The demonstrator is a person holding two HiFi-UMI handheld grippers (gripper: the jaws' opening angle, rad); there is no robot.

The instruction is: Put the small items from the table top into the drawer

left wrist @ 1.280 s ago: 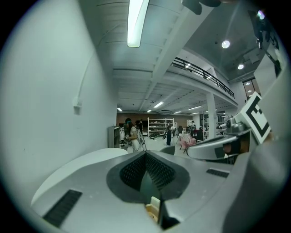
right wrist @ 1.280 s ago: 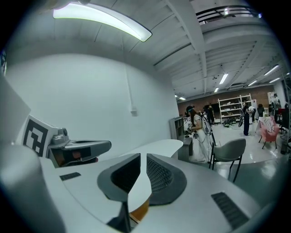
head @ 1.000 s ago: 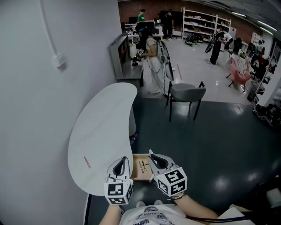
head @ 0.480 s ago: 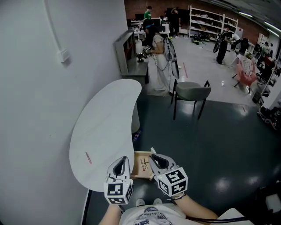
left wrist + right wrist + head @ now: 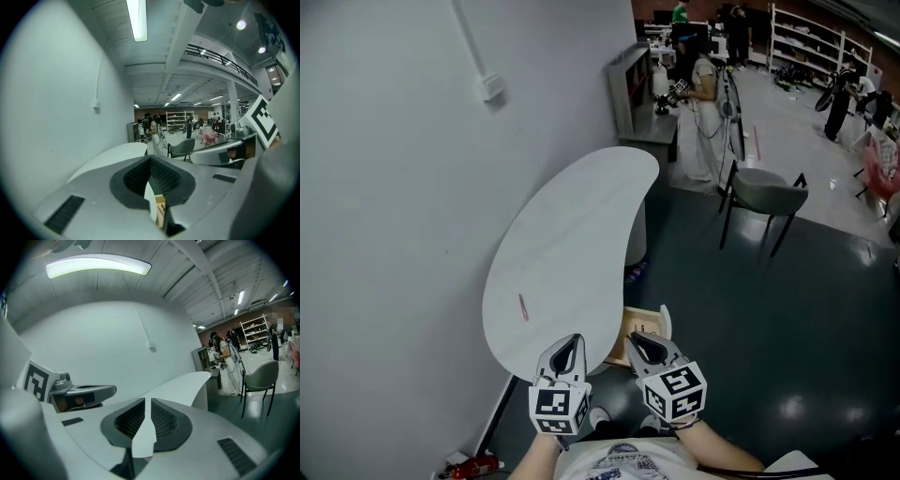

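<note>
A white kidney-shaped table [image 5: 572,234] stands against the wall. One small thin red item [image 5: 523,307] lies on its left side. Under the table's near right edge a light wooden drawer [image 5: 635,330] is pulled out; my right gripper hides most of its inside. My left gripper [image 5: 569,343] hovers over the table's near edge, shut and empty. Beside it, my right gripper [image 5: 636,339] hangs over the drawer, also shut with nothing held. In the left gripper view the jaw tips [image 5: 150,158] meet, and the drawer [image 5: 161,211] shows behind them. The right gripper view shows the tips [image 5: 145,401] together against the table [image 5: 183,383].
A plain white wall [image 5: 394,234] runs along the table's left side. A grey chair [image 5: 764,192] stands on the dark floor to the right. A person [image 5: 703,94] works at a bench far behind. A red object [image 5: 473,464] lies on the floor at bottom left.
The view has swung left and down, so the table now fills the middle. Both grippers have dipped and sit closer to the table's near edge and the drawer. Jaws unchanged.
</note>
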